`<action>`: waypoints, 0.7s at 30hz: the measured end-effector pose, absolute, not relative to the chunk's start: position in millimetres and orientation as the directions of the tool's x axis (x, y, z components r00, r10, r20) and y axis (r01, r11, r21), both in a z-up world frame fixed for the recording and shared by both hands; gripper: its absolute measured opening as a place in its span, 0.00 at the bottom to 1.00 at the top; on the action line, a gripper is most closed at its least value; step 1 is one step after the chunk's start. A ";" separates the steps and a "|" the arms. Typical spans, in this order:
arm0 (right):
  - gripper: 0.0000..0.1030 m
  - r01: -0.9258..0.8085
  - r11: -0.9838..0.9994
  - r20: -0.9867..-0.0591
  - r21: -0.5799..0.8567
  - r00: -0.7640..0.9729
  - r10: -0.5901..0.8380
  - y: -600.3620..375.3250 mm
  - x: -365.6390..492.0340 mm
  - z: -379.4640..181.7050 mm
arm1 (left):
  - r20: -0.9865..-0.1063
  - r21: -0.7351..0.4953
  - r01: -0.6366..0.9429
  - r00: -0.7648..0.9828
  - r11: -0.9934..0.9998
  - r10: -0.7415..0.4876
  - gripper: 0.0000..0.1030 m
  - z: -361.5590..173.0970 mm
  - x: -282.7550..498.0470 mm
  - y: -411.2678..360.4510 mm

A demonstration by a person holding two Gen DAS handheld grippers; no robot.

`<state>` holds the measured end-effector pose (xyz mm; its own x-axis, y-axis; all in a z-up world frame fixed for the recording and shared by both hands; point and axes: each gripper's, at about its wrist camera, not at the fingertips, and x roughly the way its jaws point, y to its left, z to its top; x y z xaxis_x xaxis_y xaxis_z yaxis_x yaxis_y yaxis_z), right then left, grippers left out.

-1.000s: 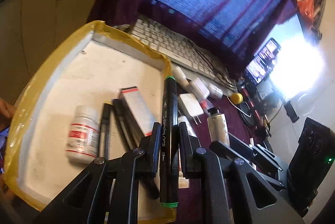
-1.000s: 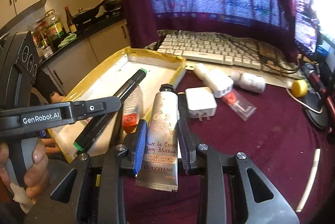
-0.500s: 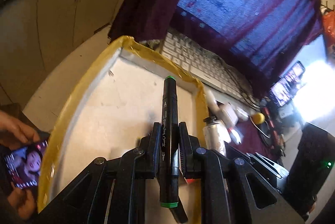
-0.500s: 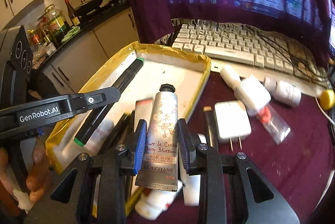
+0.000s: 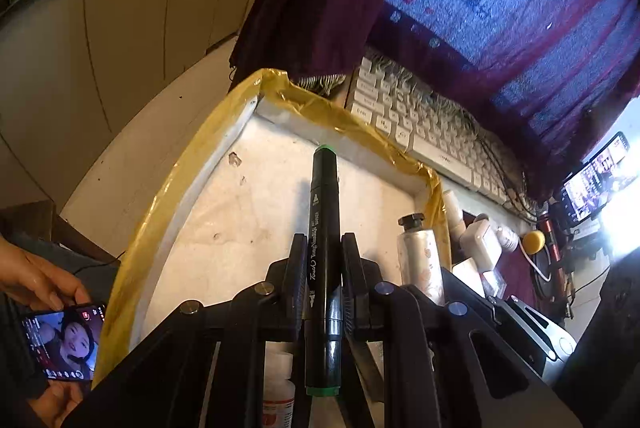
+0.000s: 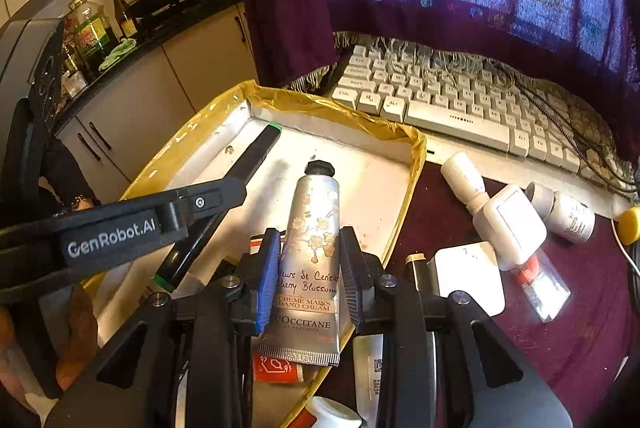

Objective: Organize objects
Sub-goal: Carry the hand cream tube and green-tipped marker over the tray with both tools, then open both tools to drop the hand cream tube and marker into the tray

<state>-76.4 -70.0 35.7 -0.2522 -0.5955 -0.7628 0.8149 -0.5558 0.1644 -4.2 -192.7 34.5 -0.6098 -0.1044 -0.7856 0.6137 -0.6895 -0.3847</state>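
The left wrist view looks along the left gripper (image 5: 324, 268), whose jaws are nearly closed and clamp a black marker (image 5: 323, 228) with green end caps; the marker points forward over the bare white floor of a tray (image 5: 192, 204) lined with yellow tape. To the right of it stands the cap end of a silver hand cream tube (image 5: 416, 252), over the tray's right edge. Beyond the tray lies a white keyboard (image 5: 432, 140) partly under a purple fringed cloth (image 5: 460, 28). At lower left a person's hand (image 5: 36, 280) holds a lit phone (image 5: 60, 344). In the right wrist view the right gripper (image 6: 308, 280) has its jaws part open and pressed on the L'Occitane tube (image 6: 316, 252), held over the near part of the tray (image 6: 416, 164). The left gripper (image 6: 224, 204) reaches in from the left with the marker (image 6: 244, 168) slanting over the tray. On the dark red table cover (image 6: 580, 328) to the right lie a white charger (image 6: 468, 276), a white adapter (image 6: 512, 224) and two small white bottles (image 6: 464, 176).
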 end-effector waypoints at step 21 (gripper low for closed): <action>0.27 0.805 -0.566 -0.767 0.176 -0.248 -0.592 -73.3 -78.9 28.6 | -0.824 -0.349 0.620 -0.561 -0.703 -0.086 0.13 20.8 -12.3 -190.2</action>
